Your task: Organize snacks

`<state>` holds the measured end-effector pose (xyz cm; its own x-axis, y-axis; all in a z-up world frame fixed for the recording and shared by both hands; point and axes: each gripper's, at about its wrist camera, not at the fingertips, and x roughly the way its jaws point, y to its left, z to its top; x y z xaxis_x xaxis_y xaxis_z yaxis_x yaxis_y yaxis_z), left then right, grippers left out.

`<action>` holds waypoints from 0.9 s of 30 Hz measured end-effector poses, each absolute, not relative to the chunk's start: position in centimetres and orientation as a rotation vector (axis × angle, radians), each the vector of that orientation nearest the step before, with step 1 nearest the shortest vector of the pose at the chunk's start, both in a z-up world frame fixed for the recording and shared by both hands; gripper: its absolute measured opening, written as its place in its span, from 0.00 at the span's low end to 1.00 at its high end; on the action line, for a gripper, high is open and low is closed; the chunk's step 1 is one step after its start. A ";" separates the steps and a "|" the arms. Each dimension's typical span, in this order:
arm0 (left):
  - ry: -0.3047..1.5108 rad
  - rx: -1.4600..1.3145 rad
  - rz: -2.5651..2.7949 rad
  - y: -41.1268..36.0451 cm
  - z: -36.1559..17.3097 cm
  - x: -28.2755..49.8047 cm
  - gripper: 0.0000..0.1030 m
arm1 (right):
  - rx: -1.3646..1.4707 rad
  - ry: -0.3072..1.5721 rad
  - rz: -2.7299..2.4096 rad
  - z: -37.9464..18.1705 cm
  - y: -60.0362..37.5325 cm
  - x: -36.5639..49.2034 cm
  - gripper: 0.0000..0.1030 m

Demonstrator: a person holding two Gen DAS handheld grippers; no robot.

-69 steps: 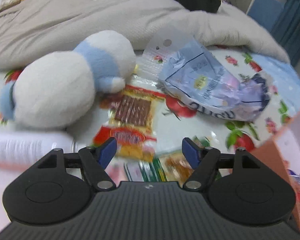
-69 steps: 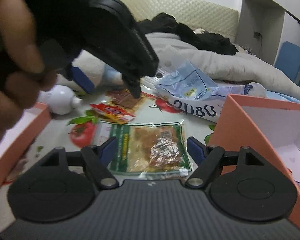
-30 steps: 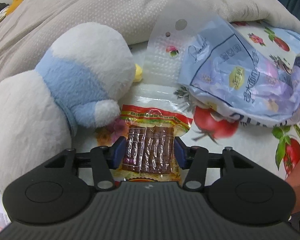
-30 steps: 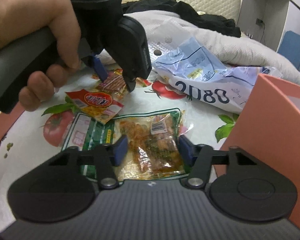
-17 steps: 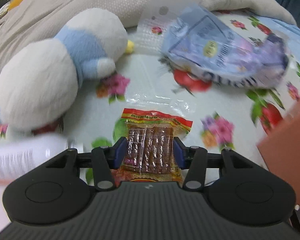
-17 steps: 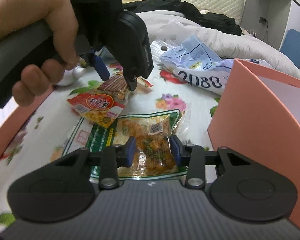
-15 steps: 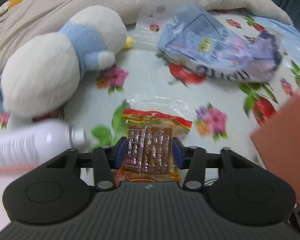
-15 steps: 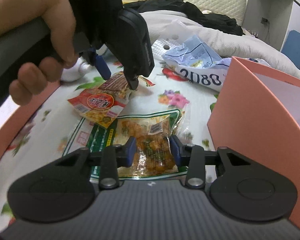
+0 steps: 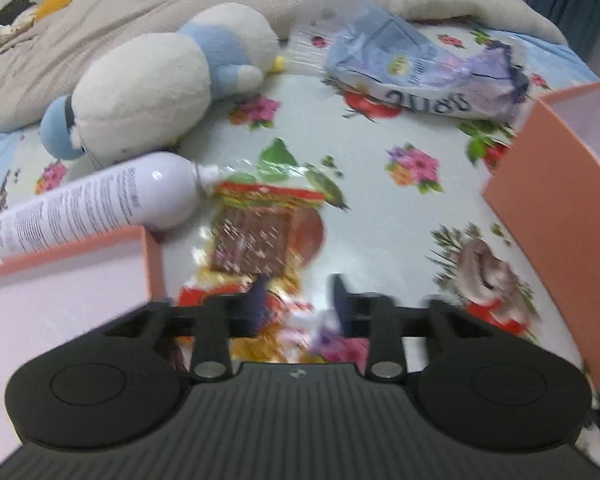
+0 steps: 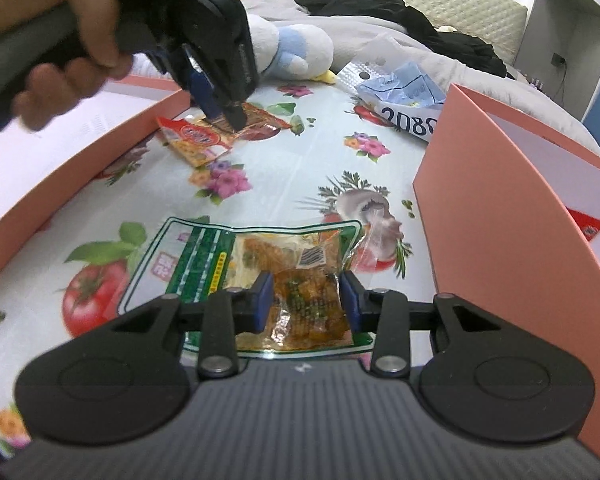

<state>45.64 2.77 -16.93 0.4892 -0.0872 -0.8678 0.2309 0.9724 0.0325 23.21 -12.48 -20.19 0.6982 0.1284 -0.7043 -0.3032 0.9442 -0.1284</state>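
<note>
Both tools have lifted their snacks: left tool, right tool.

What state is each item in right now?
left gripper: shut on red jerky packet, dragging it beside the left pink box.
right gripper: shut on green-edged snack pouch.
right pink box: open.
white bottle: lying on its side.
blue bag: crumpled, open.

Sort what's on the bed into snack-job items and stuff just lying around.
For the job:
red snack packet
green snack packet
left pink box
right pink box
left gripper
right gripper

Lying about:
plush toy
white bottle
blue bag
blanket
</note>
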 end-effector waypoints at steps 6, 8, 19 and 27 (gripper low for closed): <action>1.058 0.186 -0.137 2.9 -19.7 49.5 0.90 | -0.249 0.747 0.254 -20.1 -12.7 22.7 0.38; 1.077 0.134 -0.119 3.4 -20.4 50.4 0.90 | -0.235 0.746 0.263 -20.1 -12.8 22.6 0.38; 1.070 0.087 -0.103 3.7 -21.6 50.9 0.94 | -0.186 0.761 0.294 -20.2 -13.6 22.9 0.38; 1.066 0.094 -0.094 1.7 -21.0 47.8 0.71 | -0.192 0.768 0.290 -19.9 -14.0 22.2 0.37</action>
